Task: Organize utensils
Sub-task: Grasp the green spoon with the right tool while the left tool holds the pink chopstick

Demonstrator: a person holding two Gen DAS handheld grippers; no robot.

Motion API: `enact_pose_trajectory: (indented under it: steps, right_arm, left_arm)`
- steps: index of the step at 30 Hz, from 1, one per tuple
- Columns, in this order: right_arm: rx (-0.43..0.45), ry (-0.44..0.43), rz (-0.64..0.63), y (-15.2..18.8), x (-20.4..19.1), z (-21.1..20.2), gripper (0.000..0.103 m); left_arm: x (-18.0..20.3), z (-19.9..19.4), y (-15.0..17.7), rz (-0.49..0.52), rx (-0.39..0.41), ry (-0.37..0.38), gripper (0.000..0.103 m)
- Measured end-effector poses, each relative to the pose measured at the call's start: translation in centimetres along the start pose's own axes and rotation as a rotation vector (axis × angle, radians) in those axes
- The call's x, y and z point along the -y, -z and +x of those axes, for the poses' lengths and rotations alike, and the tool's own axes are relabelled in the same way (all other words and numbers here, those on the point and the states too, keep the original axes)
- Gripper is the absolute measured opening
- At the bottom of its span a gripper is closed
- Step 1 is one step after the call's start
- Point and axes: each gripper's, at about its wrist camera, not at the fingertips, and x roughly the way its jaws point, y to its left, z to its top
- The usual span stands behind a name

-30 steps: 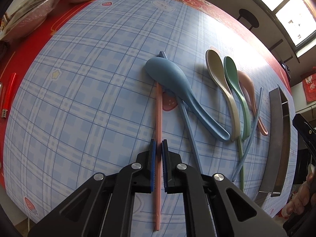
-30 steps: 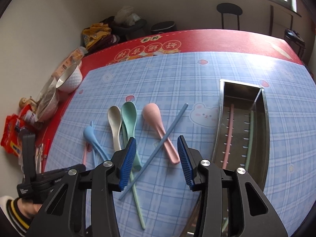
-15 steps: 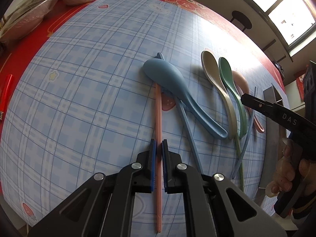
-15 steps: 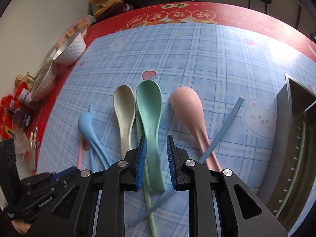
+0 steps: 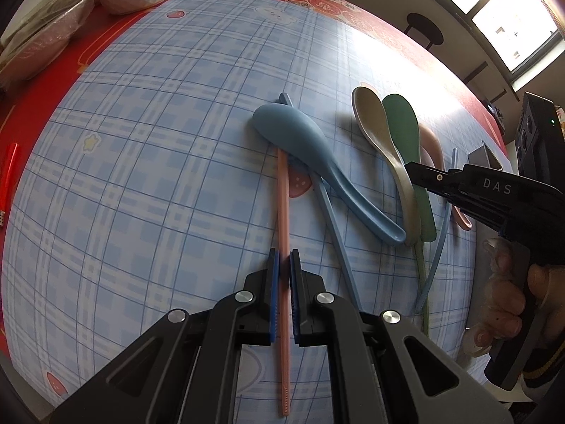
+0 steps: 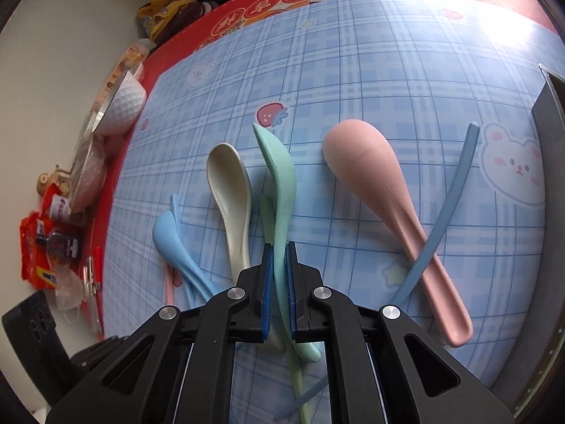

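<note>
L gripper (image 5: 281, 265) pinches pink chopstick (image 5: 282, 190); R gripper (image 6: 278, 259) has just clamped green spoon (image 6: 280, 190) by its handle, prob. for lifting to tray (image 6: 551, 99).

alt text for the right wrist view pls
The right gripper is shut on the handle of a green spoon, tilted on its edge on a blue plaid tablecloth. A cream spoon and blue spoon lie left; a pink spoon lies right.

Matt speckled plastic spoons (image 6: 381, 190); glossy plaid tablecloth (image 5: 159, 141); brushed metal tray (image 6: 549, 106).
</note>
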Motion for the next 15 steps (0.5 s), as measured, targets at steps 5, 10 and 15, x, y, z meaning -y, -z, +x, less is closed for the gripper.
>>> enact_pose_trajectory:
  steps: [5,10,15]
  right_arm:
    - [0.014,0.002,0.046,0.4,0.4,-0.5,0.006]
    - [0.072,-0.099,0.093,2.3,0.8,-3.6,0.006]
    - [0.129,-0.052,0.076,4.4,2.2,-6.7,0.006]
  left_arm:
    - [-0.1,0.0,-0.1,-0.002,-0.003,0.008,0.008]
    - [-0.4,0.0,-0.2,-0.012,-0.008,0.021,0.008]
    - [-0.6,0.0,-0.3,-0.018,-0.016,0.026,0.008]
